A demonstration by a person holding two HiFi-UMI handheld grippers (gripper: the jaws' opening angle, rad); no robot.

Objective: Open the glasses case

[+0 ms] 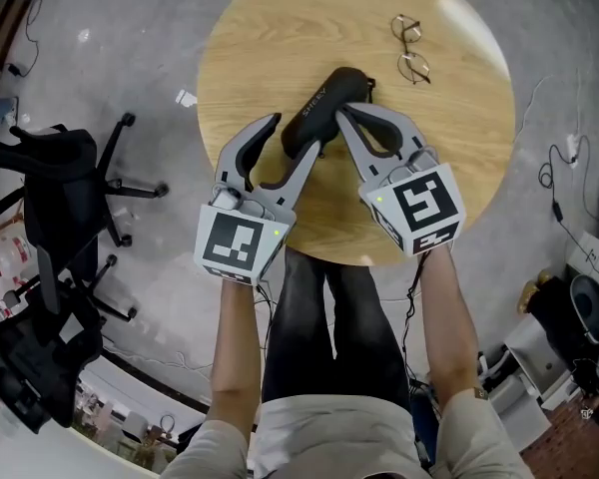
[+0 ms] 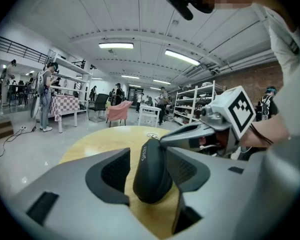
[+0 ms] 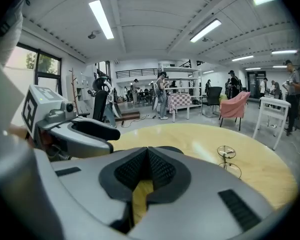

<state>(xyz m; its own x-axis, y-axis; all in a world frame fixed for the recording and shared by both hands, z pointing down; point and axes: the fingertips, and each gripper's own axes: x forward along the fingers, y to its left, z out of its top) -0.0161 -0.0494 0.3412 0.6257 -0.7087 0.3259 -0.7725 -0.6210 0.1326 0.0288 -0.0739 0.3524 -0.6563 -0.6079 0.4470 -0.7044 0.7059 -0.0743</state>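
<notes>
The black glasses case (image 1: 324,108) lies in the middle of the round tabletop (image 1: 250,58). It looks closed, but I can't see the seam well. The left gripper (image 1: 297,133) is open, with the near end of the case loose between its jaws. The right gripper (image 1: 343,115) is closed on nothing, and its tip is right at the case. Next, I think the left one should squeeze the case while the right one lifts the lid. There is one case, one pair of glasses (image 1: 410,50) and two grippers.
</notes>
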